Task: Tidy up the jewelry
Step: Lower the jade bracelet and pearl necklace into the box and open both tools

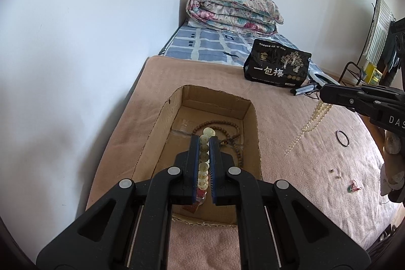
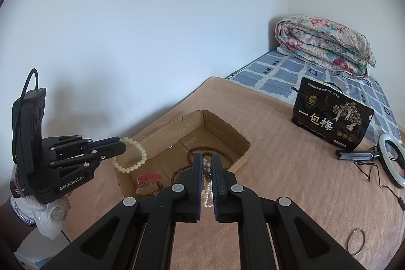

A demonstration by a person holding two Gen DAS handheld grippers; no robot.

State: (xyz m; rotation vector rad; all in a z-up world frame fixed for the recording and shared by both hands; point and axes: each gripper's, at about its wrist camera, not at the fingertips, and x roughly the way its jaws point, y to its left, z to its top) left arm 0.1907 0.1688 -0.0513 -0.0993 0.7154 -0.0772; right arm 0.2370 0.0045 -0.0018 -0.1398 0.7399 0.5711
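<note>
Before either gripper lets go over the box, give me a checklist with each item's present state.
1. Left gripper shut on the pale bead bracelet: ok.
2. Right gripper shut on the pearl necklace: ok.
3. Bracelet hanging over the cardboard box: ok.
4. Pearl necklace over the box: not ok; in the left wrist view it hangs above the blanket.
5. Room in the box beside the brown bead necklace and red strap: ok.
6. Loose ring collected: not ok.

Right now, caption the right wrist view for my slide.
Both grippers carry beads to the cardboard box: left gripper a pale bracelet, right gripper pearls.
</note>
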